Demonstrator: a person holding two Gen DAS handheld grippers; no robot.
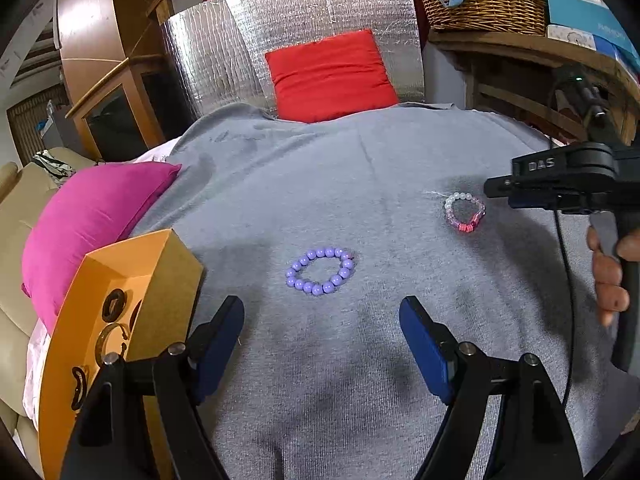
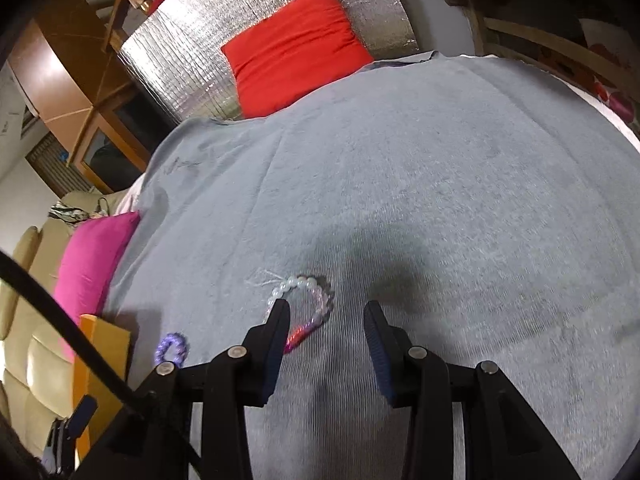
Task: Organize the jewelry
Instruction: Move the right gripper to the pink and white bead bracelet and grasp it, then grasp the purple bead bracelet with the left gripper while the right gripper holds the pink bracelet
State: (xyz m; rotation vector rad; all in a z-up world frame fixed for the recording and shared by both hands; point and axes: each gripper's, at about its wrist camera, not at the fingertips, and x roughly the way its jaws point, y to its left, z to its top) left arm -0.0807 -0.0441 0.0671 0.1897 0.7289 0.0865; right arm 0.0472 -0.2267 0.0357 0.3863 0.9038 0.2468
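Lying flat on the grey knit cloth (image 1: 360, 184) are two bead bracelets, well apart. The purple bead bracelet (image 1: 320, 270) sits just ahead of the left gripper (image 1: 322, 322), between the lines of its two blue-padded fingers, not touched; jaws spread wide, holding nothing. The pink-and-white bead bracelet (image 1: 465, 212) lies farther right, directly beside the tip of the right gripper (image 1: 504, 190).

Right wrist view — right gripper (image 2: 327, 320) jaws parted, empty; the pink-and-white bead bracelet (image 2: 306, 306) lies at the left finger's tip, partly hidden behind it, its red-pink section lowest. Contact between finger and beads: cannot tell. Purple bead bracelet (image 2: 173, 347) appears small at lower left.

An open orange cardboard box (image 1: 120, 304) stands at the cloth's left edge, beside the left gripper, with dark curved jewelry pieces (image 1: 114, 304) inside. A magenta cushion (image 1: 92, 216) lies behind the box; a red cushion (image 1: 332, 76) leans on a silver foil panel (image 1: 224, 52) at the far edge. A wicker basket (image 1: 480, 0) sits on a wooden shelf upper right.
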